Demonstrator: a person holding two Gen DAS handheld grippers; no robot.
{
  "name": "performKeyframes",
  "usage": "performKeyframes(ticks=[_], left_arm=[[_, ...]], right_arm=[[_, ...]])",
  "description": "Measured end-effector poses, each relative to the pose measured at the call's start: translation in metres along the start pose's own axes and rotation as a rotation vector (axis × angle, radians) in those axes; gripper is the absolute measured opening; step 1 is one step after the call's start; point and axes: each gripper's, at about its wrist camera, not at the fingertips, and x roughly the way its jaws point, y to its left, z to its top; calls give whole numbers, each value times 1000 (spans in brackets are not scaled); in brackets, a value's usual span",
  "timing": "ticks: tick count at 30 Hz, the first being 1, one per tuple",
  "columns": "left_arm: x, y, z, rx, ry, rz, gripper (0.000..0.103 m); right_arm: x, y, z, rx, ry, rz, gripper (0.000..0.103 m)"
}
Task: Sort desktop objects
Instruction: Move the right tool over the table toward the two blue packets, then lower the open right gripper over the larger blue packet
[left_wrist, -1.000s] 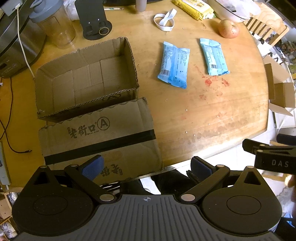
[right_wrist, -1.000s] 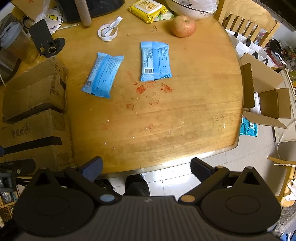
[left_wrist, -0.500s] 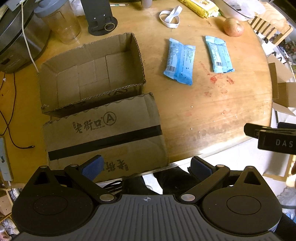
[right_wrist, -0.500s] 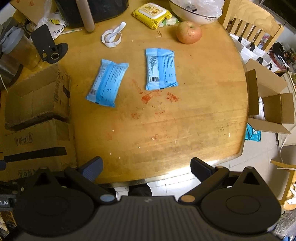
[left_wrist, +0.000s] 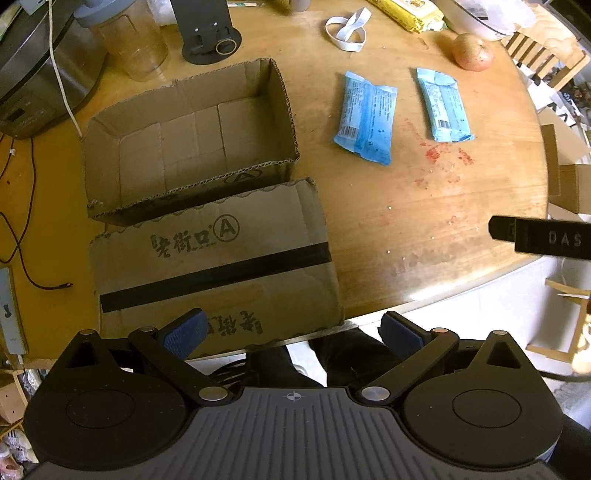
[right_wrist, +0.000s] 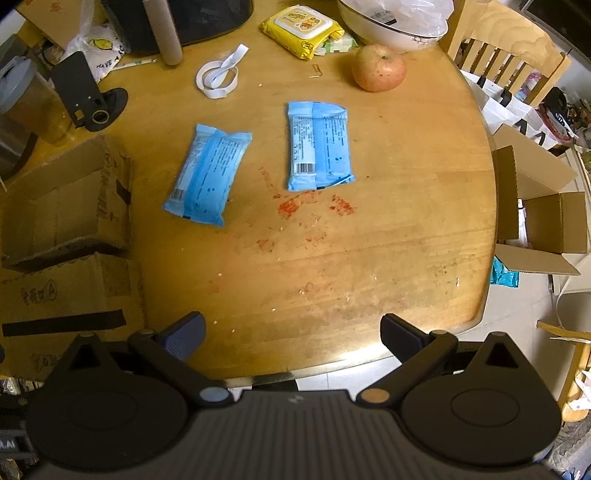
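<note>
Two blue wipe packs lie flat on the round wooden table: the left pack (right_wrist: 208, 173) (left_wrist: 365, 118) and the right pack (right_wrist: 319, 146) (left_wrist: 443, 105). An open, empty cardboard box (left_wrist: 184, 136) (right_wrist: 62, 199) sits at the table's left, its front flap (left_wrist: 214, 258) folded out toward me. My left gripper (left_wrist: 291, 330) is open and empty, over the flap's near edge. My right gripper (right_wrist: 291, 332) is open and empty above the table's near edge, well short of the packs. Part of the right gripper shows at the left wrist view's right edge (left_wrist: 543, 238).
An apple (right_wrist: 378, 68), a yellow wipes pack (right_wrist: 303, 29), a white bowl (right_wrist: 391, 26) and a white strap loop (right_wrist: 219, 75) lie at the back. A black stand (left_wrist: 210, 33), a clear jar (left_wrist: 129, 40) and an appliance (left_wrist: 33, 81) stand back left. An open carton (right_wrist: 543, 214) sits off the table's right edge.
Both grippers have moved forward over the table, so the box and packs look nearer and larger. Both stay open. Nothing on the table has moved.
</note>
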Motion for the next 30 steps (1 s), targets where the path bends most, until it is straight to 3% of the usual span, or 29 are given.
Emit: performKeyframes(ticks=[30], left_arm=[[-2, 3, -4, -2, -10, -23, 103]], right_arm=[[12, -4, 32, 31, -1, -20, 103]])
